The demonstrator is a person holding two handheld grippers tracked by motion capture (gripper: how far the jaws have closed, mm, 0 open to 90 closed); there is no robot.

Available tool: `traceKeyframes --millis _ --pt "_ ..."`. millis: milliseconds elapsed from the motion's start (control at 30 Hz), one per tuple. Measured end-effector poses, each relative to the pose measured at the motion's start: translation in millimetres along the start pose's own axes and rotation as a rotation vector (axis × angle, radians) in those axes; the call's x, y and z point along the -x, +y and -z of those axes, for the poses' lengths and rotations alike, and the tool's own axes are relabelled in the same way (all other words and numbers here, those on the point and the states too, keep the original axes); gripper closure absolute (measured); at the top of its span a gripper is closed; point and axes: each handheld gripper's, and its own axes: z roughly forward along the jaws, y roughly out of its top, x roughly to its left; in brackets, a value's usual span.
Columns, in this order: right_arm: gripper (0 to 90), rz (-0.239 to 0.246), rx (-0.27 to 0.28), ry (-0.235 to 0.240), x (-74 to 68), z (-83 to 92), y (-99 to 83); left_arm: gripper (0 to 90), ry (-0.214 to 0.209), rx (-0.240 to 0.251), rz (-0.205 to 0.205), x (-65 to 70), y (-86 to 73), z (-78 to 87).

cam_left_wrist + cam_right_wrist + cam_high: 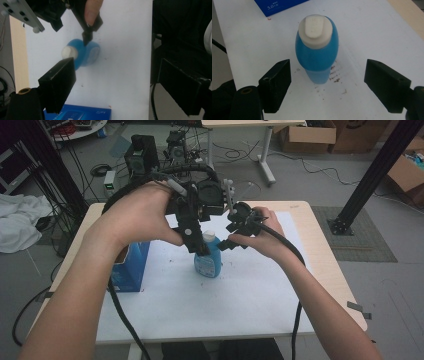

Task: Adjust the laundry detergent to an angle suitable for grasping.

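Okay, blue bottle, white cap on, stands mid tabletop; contents unseen. My right claw and left claw hover above it, jaws apart, holding nothing. Blue box left reads "5.0".

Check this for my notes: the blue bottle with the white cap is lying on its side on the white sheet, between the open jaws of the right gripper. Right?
Not quite. The blue bottle stands upright on the white sheet, white cap on top, as the right gripper view shows. The right gripper does have its jaws open either side of it, not touching.
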Motion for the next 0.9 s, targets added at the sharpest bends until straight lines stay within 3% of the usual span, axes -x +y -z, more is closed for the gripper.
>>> traceKeyframes --millis 200,467,900 --pt "22.5 0.007 -0.009 0.009 -5.4 -17.9 3.1 15.4 -0.008 0.001 -0.004 0.4 -0.2 -1.7" --pt "23.4 -0.026 0.005 0.011 -5.9 -41.7 2.1 15.4 -0.002 0.005 0.0 1.0 -2.6 -0.3" --pt "26.9 -0.035 -0.001 -0.019 -11.0 -61.3 5.2 15.4 -0.006 0.01 0.0 0.5 -4.3 -1.5"
